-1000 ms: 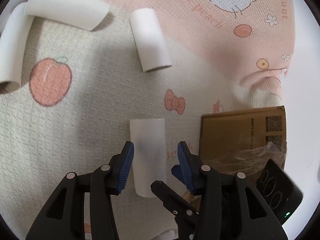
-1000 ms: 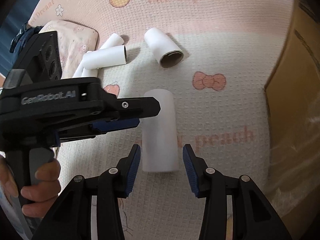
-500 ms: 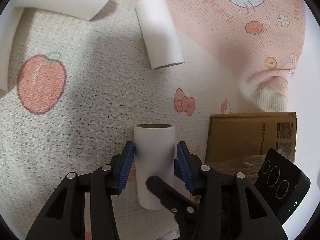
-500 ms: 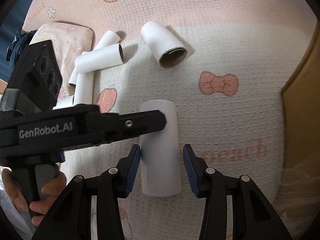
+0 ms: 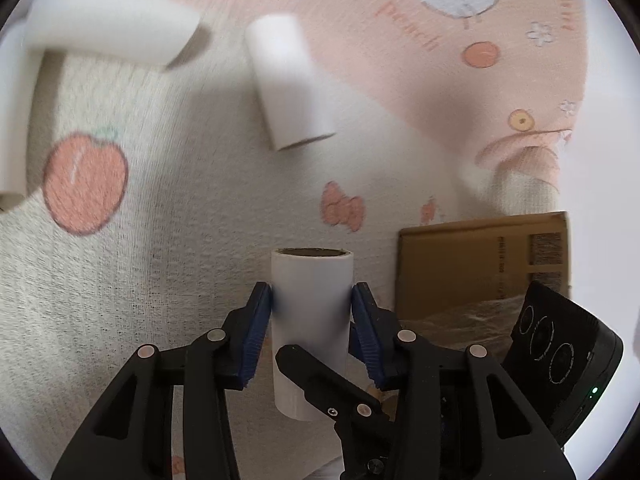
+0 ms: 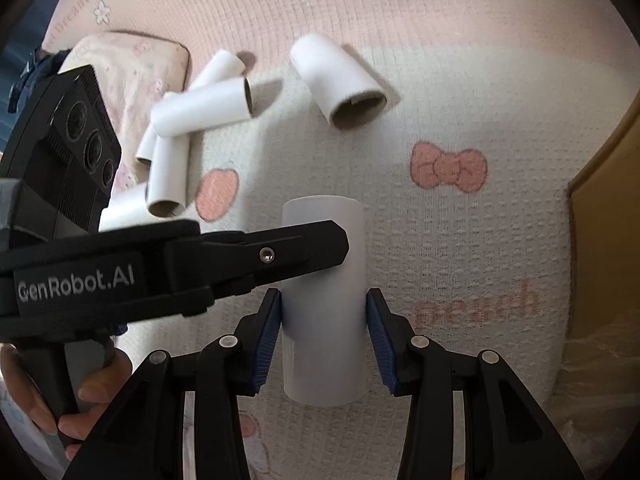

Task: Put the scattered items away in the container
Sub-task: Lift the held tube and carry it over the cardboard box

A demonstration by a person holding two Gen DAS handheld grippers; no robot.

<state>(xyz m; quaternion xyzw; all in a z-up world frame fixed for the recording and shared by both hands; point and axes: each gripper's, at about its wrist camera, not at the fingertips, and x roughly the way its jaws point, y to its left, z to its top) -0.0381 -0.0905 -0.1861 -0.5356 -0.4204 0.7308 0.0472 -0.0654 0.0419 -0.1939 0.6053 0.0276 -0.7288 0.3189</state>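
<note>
We've got both grippers on one white cardboard tube [image 5: 312, 320]. It sits near the brown cardboard box [image 5: 480, 264], on the cream and pink waffle-knit blanket [image 5: 160, 280].

Left gripper [image 5: 312, 316]: blue pads touching both sides of the tube, pinching it w/ the far end tipped up. Right gripper [image 6: 323, 328]: left pad touches, right pad looks just clear, so we can't tell if it truly grips.

Risks, as we judge them:
- Two grippers on one hollow tube could crush or twist it if they pull diff. ways.
- The left finger crosses in front of the right one, so they could knock on the way to the box.
- A light pinch may let the smooth tube slide out.

Vs. a sec ago: the tube lay flat btwn spread left jaws; those jaws have just been closing onto it, and its open end now faces us. The other white tubes [image 6: 200, 112] haven't moved.
</note>
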